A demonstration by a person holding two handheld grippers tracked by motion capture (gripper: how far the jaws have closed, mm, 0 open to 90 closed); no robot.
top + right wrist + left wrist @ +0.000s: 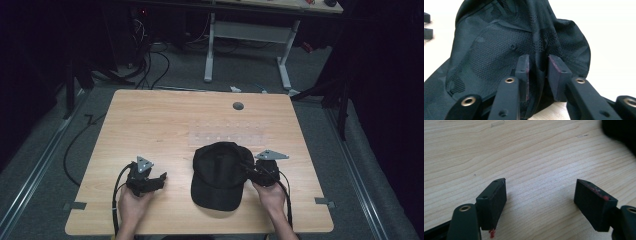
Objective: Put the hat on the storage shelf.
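A black cap [220, 175] lies on the wooden table [150, 115], brim toward the person. My right gripper [247, 168] comes at it from the right. In the right gripper view its jaws [538, 65] stand close together with a raised fold of the cap's mesh crown [499, 50] pinched between the pads. My left gripper [160, 181] rests low over bare wood to the left of the cap, apart from it. In the left gripper view it [541, 197] is wide open with nothing between the pads, and the cap's edge [621, 132] shows at the top right.
A grey round plug [238, 106] sits near the table's far edge, and a clear taped patch [227, 136] lies just beyond the cap. Grey tape tabs [75, 205] mark the near corners. A white-legged desk [247, 45] and floor cables stand behind the table.
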